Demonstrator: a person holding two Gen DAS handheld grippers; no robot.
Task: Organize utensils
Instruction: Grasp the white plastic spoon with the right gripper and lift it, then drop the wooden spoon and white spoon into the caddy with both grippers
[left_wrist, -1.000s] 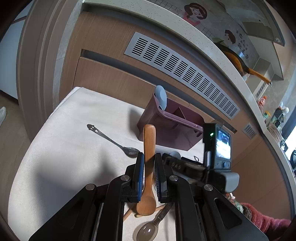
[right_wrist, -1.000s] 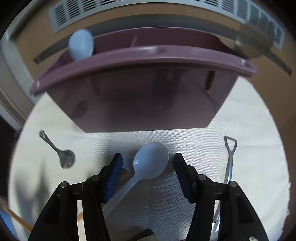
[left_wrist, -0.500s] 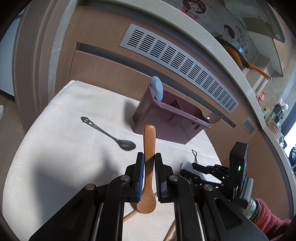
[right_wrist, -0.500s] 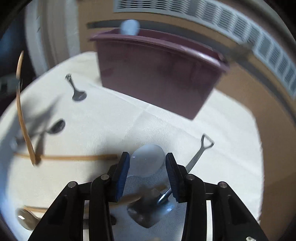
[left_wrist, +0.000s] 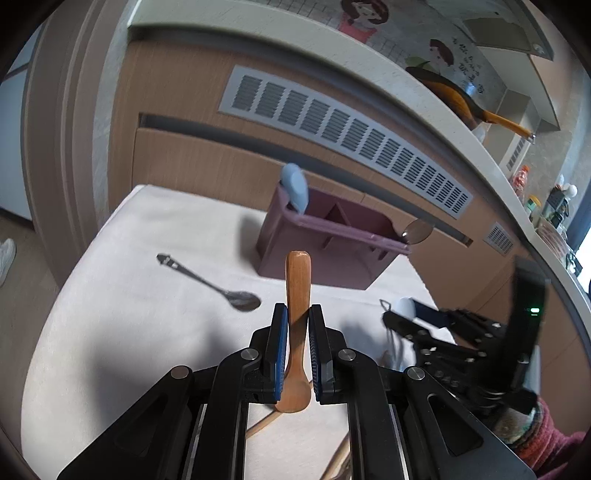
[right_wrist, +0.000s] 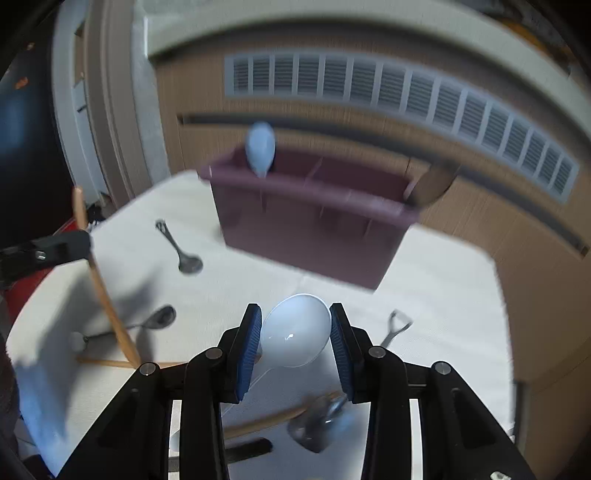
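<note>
My left gripper (left_wrist: 297, 314) is shut on a wooden spoon (left_wrist: 298, 280), handle pointing up and bowl hanging below the pads. Ahead stands a mauve utensil organizer (left_wrist: 325, 240) holding a pale blue spoon (left_wrist: 294, 186) at its left end and a brown translucent spoon (left_wrist: 417, 232) at its right. In the right wrist view my right gripper (right_wrist: 294, 308) has its jaws closing on the bowl of a white plastic spoon (right_wrist: 295, 336), held up off the cloth. The organizer (right_wrist: 314, 236) lies beyond it.
A white cloth (left_wrist: 129, 295) covers the table. A metal spoon (left_wrist: 221, 290) lies left of the organizer. Nearer me lie a dark spoon (right_wrist: 155, 319), a shovel-handled spoon (right_wrist: 397, 326) and wooden sticks (right_wrist: 107, 362). A wood panel with a vent (left_wrist: 343, 136) rises behind.
The right gripper's jaws closed on the white spoon's bowl, lifted it off the cloth and drew back from the organizer. The left gripper rose a little with the wooden spoon.
</note>
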